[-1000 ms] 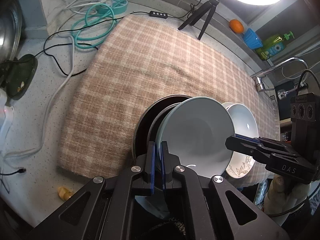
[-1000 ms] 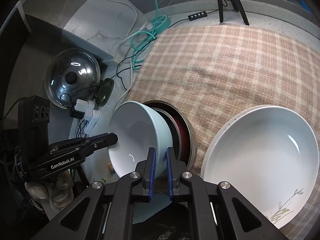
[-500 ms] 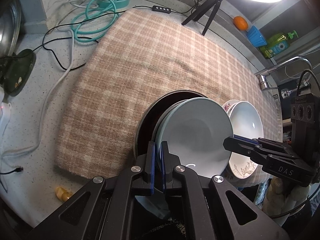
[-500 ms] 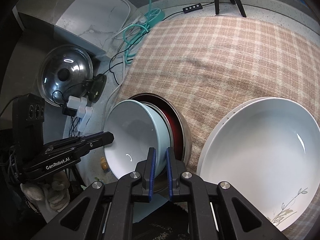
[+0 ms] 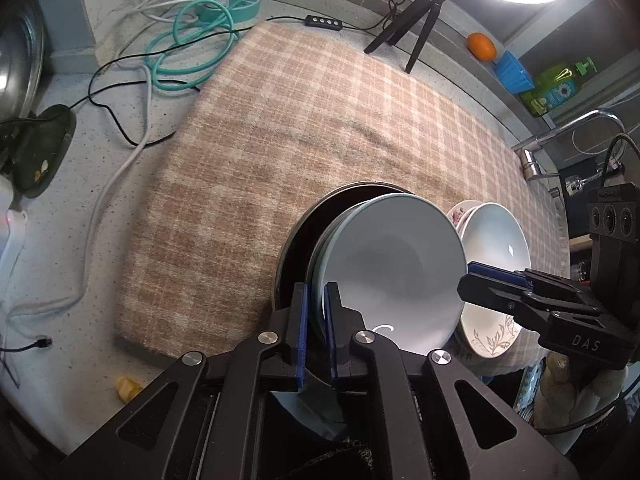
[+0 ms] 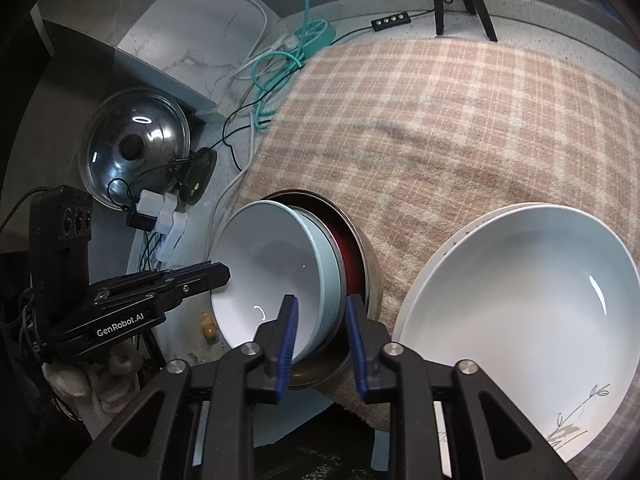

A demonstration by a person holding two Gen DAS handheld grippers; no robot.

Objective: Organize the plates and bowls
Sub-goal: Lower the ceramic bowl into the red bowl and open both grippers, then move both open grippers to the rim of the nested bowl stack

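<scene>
The left gripper (image 5: pixel 316 332) stood nearest its camera, its blue pads nearly together and pinching the near rim of the pale blue bowl (image 5: pixel 392 272). The right gripper (image 6: pixel 320 336) straddled the opposite rim of that bowl (image 6: pixel 272 276); its jaws had just been opening, and the pads stood a little apart with the rim and the wall of the outer bowl between them, no longer pressing. The pale blue bowl sat nested in a dark steel bowl with a red inside (image 6: pixel 352 256), at the near edge of the checked cloth (image 5: pixel 304 128). Just right of the pale blue bowl, a white dish with a leaf print (image 6: pixel 520 304) lay stacked on a flowered plate (image 5: pixel 460 212). Left of the bowl, off the cloth, a glass pot lid (image 6: pixel 134 148) leaned near some plugs. Beyond the bowl, past the cloth, lay coiled teal cable (image 5: pixel 192 44), a small tripod (image 5: pixel 420 24) and an orange (image 5: pixel 482 46).
</scene>
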